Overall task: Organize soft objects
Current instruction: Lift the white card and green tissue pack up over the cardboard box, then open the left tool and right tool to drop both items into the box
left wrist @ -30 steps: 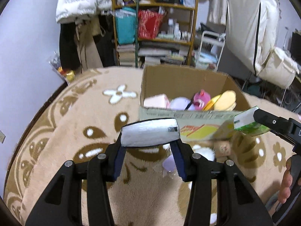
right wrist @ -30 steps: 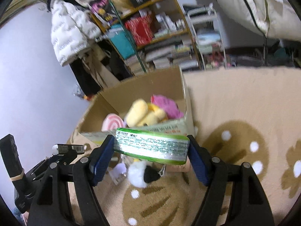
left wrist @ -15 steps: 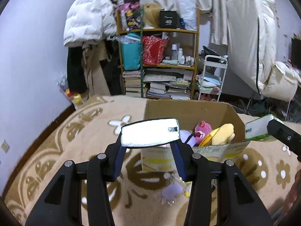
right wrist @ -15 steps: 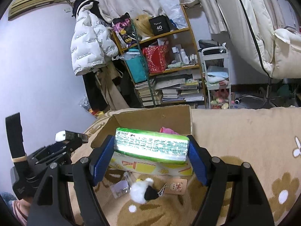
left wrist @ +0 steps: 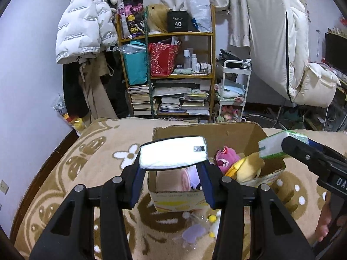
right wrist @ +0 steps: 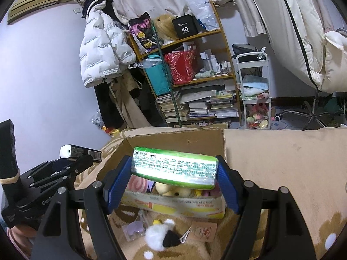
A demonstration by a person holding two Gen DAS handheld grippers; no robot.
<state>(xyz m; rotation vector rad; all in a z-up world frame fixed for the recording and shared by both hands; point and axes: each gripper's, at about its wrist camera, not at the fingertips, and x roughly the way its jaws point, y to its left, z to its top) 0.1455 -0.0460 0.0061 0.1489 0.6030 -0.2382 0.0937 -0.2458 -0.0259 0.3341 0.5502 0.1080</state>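
My left gripper (left wrist: 172,169) is shut on a white tissue pack (left wrist: 172,154), held above the near left corner of an open cardboard box (left wrist: 227,133). My right gripper (right wrist: 174,177) is shut on a green tissue pack (right wrist: 174,170), held over the box's (right wrist: 173,138) front edge; it also shows in the left wrist view (left wrist: 275,146). The box holds plush toys: a pink one (left wrist: 226,157), a yellow one (left wrist: 249,166) and a pink swirl cushion (right wrist: 138,183).
On the beige patterned rug (left wrist: 86,162) before the box lie a white and black pompom (right wrist: 160,235), a purple packet (left wrist: 194,234) and a small card (right wrist: 205,230). A cluttered shelf (left wrist: 169,73), a white cart (left wrist: 233,93) and hanging coats stand behind.
Both grippers have risen and tilted up with their tissue packs. The box now sits lower in both views, and the room behind shows more.
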